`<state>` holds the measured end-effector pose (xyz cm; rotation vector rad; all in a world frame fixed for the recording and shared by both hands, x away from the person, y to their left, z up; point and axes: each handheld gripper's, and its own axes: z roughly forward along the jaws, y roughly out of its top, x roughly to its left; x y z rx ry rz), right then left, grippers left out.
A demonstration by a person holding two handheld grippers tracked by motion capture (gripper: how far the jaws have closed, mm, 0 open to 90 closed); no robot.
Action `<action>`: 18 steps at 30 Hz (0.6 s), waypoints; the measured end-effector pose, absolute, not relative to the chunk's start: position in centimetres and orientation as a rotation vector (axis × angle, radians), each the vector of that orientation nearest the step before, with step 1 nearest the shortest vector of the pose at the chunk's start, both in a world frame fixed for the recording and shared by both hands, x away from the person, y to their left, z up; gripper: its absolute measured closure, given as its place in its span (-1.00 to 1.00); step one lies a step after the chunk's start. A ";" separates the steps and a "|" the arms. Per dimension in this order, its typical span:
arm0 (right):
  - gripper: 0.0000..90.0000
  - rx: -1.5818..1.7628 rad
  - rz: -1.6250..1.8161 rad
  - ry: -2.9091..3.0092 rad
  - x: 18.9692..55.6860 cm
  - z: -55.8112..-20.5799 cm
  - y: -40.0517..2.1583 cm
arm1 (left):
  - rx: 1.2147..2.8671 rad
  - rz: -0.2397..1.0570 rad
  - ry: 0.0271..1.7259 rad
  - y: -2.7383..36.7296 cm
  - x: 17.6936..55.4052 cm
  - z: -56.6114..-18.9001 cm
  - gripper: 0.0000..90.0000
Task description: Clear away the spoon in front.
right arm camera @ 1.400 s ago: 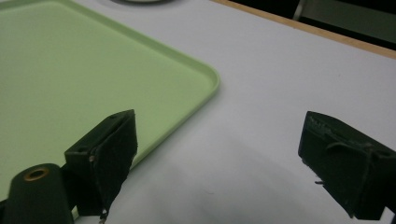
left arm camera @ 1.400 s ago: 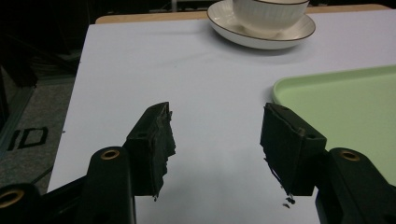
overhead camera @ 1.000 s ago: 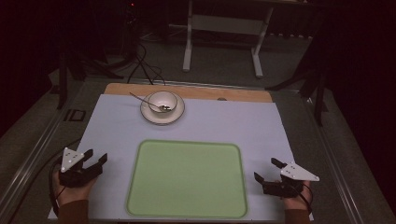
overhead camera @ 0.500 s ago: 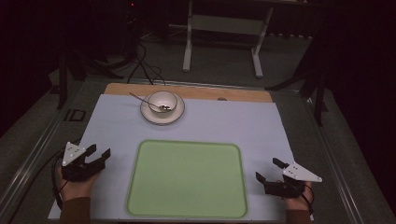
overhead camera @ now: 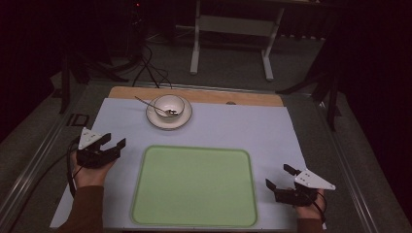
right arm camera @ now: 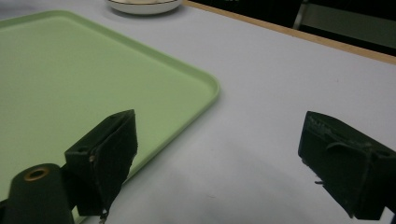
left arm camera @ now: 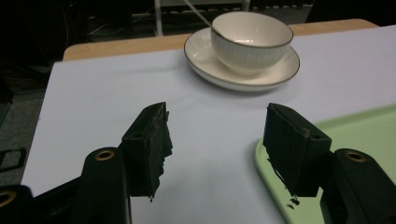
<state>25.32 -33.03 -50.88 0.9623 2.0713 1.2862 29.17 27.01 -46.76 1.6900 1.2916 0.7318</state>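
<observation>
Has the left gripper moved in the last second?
Yes. The left gripper has moved forward along the green tray's left edge, toward the bowl.

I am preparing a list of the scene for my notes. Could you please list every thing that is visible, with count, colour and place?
rectangular pale green plastic tray: 1, green, near middle of the table, nothing on it
round cream ceramic saucer: 1, cream with dark rim, far side, left of centre
cream ribbed ceramic bowl: 1, cream, on the saucer
metal spoon: 1, silver, resting in the bowl, handle pointing left
white table cover: 1, white, over the wooden table
left gripper: 1, black, left of the tray, open
right gripper: 1, black, right of the tray, open
</observation>
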 end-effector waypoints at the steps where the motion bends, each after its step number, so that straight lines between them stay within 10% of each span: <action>1: -0.74 0.964 1.285 2.074 25.3 -50.9 -33.0 | 1.694 0.733 1.287 26.9 29.5 -46.6 -0.10; 18: -0.74 0.962 1.271 2.097 25.5 -51.2 -32.8 | 1.708 0.721 1.292 25.7 33.8 -45.1 -0.09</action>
